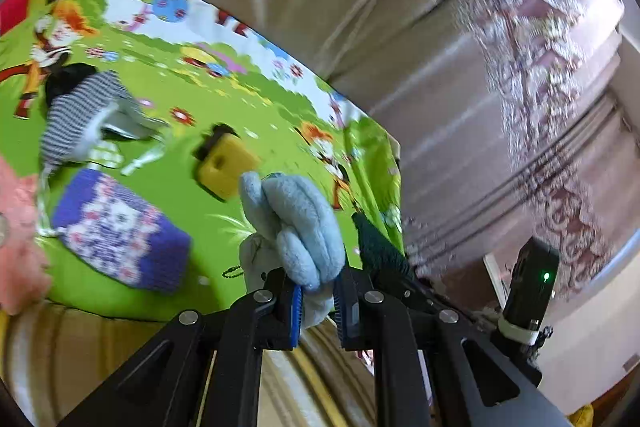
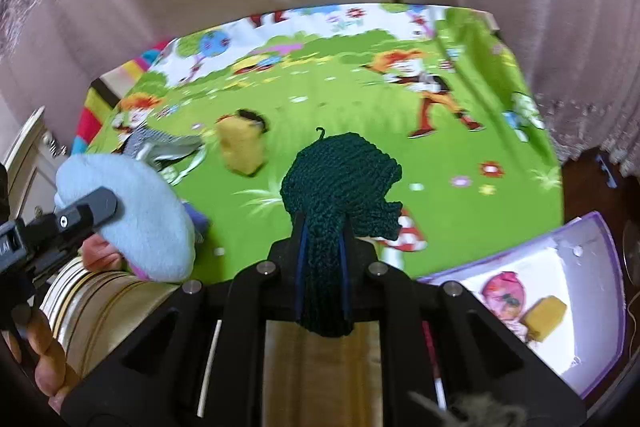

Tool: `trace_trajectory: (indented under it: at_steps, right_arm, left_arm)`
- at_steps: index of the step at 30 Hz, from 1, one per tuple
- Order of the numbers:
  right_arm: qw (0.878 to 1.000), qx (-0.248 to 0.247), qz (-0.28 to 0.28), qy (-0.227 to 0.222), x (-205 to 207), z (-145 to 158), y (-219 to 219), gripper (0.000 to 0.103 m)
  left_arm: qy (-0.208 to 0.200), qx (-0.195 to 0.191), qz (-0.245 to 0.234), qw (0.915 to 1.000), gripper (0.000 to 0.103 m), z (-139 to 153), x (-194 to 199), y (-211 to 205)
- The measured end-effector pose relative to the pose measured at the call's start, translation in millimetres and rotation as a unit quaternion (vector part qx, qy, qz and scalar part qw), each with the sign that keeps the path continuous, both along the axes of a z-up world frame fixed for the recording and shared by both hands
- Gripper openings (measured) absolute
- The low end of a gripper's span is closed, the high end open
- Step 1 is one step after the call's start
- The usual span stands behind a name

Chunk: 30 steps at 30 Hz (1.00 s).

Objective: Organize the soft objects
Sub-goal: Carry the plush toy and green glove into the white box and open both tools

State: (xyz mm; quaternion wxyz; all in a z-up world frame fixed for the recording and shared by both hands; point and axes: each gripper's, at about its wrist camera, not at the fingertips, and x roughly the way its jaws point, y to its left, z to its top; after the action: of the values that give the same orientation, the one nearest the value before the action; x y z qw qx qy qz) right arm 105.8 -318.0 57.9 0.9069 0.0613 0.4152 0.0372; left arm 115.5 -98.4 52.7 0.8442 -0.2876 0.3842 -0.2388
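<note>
Both claws grip: left claw [image 1: 316, 303] (blue plush [image 1: 298, 223]), right claw [image 2: 323, 267] green knit [image 2: 340, 183].

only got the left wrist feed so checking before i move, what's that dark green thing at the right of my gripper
Observer: A dark green knitted piece, clamped in the right gripper above the mat.
Operator: anywhere to drop stuff on that side
Observer: Yes, a purple-edged bin sits at the mat's right corner, outside your view.
Operator: anything in it
Observer: A pink toy and a yellow block lie inside it.
Operator: and my blue plush
Observer: From the right wrist view the blue plush is pinched in the left gripper, held up off the mat.
</note>
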Motion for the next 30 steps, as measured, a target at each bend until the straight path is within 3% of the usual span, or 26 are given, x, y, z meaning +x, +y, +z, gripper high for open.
trace_trajectory:
  at_steps: [15, 30]
  right_arm:
    - [0.991, 0.001, -0.137, -0.003, -41, -7, -140, 0.017]
    - [0.974, -0.003, -0.225, 0.008, -82, -26, -229, 0.019]
  left_arm:
    - [0.002, 0.044, -0.107, 0.9933, 0.014, -4, 1, -126]
    - [-0.017, 0.103, -0.196, 0.9750, 0.014, -1, -3, -242]
